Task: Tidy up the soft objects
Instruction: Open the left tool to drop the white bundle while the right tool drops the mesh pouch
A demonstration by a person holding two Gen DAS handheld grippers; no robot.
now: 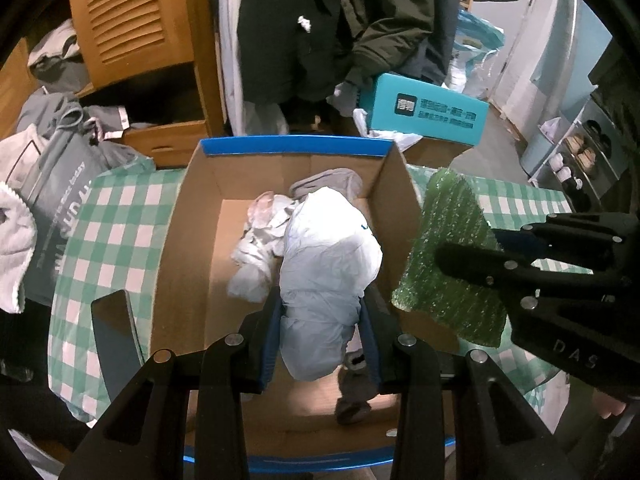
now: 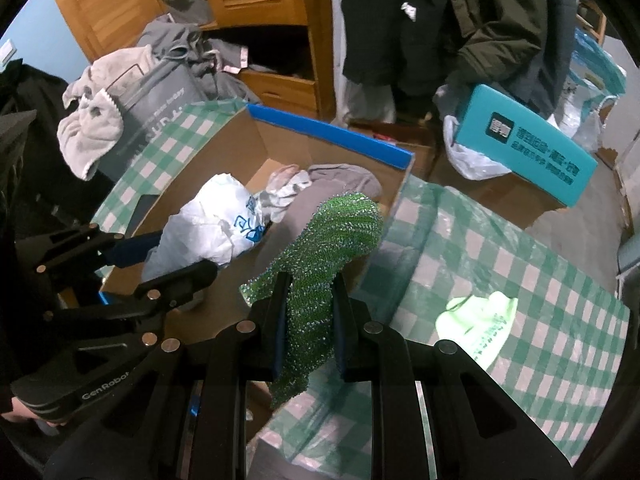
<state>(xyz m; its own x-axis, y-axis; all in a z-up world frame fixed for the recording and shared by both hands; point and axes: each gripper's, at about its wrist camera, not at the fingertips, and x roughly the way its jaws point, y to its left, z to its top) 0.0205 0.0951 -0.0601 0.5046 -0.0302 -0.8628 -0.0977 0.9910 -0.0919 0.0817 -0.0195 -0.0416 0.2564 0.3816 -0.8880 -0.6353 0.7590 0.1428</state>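
Pinching a white bag [image 1: 320, 280], the left gripper [image 1: 322, 332] hung over the box [image 1: 296, 147]; the right gripper [image 2: 308, 320], clamping a green scourer [image 2: 320, 240] beside the box rim, risked dropping it outside.

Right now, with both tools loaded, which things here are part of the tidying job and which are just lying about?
In the job:
- cardboard box
- white plastic bag in the left tool
- green mesh cloth in the right tool
- grey cloth in the box

Lying about:
- teal box
- hanging coats
- grey tote bag
- wooden cabinet
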